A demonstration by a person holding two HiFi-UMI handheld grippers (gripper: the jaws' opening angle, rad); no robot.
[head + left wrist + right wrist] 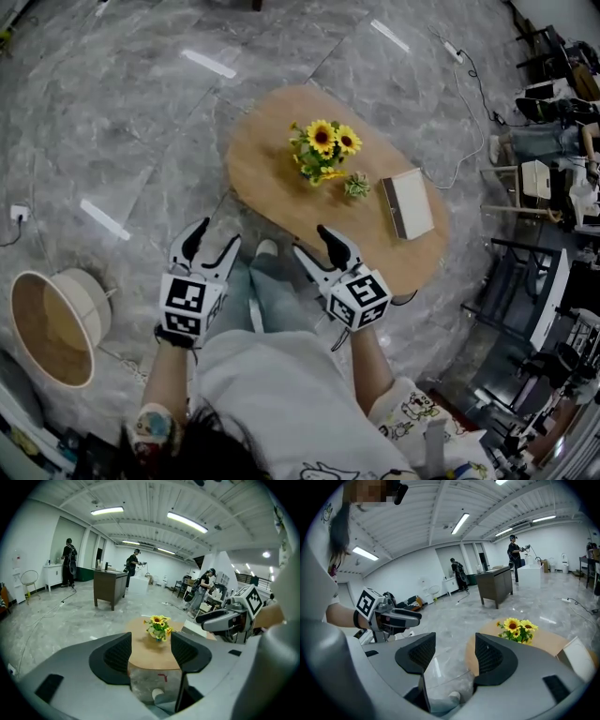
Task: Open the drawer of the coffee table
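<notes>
Head view looks steeply down on an oval wooden desk [267,169] standing on a grey marble floor [122,122]. A bunch of sunflowers [323,148] stands near the desk's middle, a small green sprig [356,186] lies just beside it, and a flat white box [408,202] lies toward the desk's right end, close to the edge. No drawer front can be made out in any view; only the desk's top and rim show. The left hand-held gripper [217,234] is held above the floor, short of the desk's near edge, and the left gripper view shows its jaws apart with nothing between them, the sunflowers and desk top framed in the gap. The right hand-held gripper [311,241] hangs beside the near edge, clear of the desk as far as the views show. Its jaws too stand apart and empty, with floor and the desk's rim seen between them. The person's legs and a pale shoe [265,249] lie between the two grippers. A round basket [56,323] sits on the floor well to the left.
</notes>
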